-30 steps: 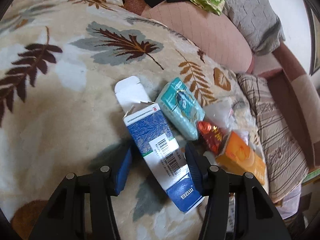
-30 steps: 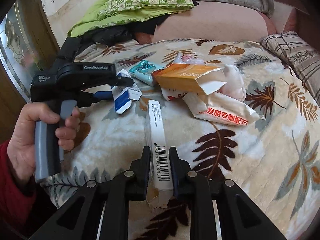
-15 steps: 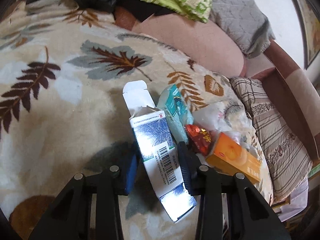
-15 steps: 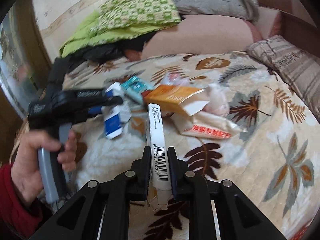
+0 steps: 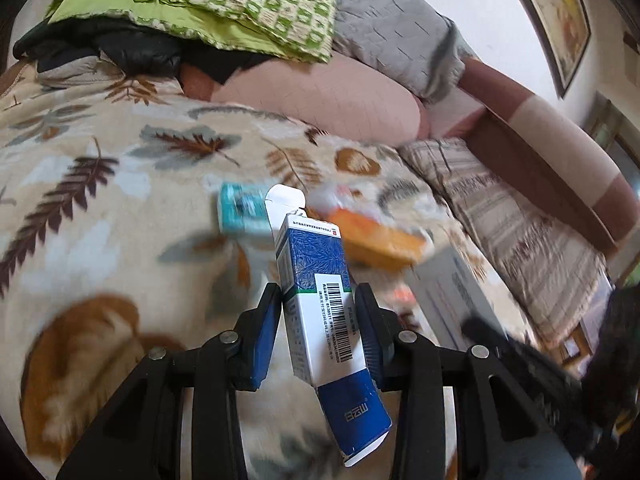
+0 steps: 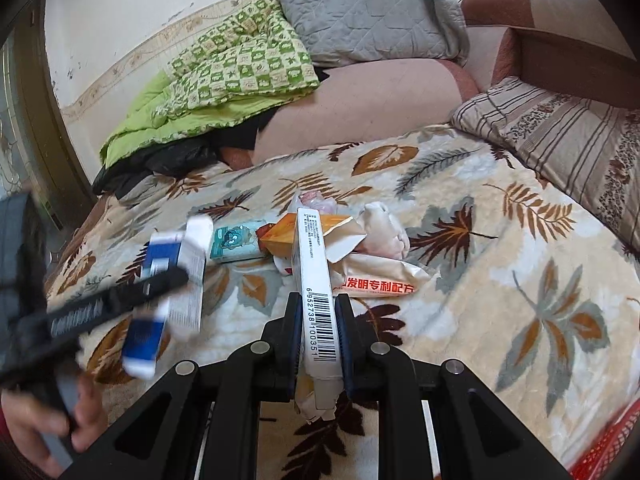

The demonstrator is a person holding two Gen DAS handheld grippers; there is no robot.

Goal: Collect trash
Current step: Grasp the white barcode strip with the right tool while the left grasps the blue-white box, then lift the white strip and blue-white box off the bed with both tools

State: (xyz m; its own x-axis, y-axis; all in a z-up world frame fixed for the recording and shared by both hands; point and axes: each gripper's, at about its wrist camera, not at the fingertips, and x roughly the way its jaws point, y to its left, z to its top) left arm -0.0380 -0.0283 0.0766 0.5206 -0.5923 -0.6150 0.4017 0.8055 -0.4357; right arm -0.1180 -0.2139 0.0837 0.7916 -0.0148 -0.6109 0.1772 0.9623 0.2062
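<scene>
A leaf-patterned blanket (image 6: pixel 500 240) is filling most of both views, with a green checked quilt (image 6: pixel 240 68) lying at the upper left. At centre frame, trash is sitting in a heap: an orange box (image 6: pixel 280 236), a teal packet (image 6: pixel 234 244) and a white wrapper with red print (image 6: pixel 380 276). The left gripper (image 5: pixel 318 320) is clamping its jaws on a blue and white carton (image 5: pixel 320 280), lower centre. The right gripper (image 6: pixel 318 324) is squeezing a narrow white box (image 6: pixel 314 264), jaws closed on it.
</scene>
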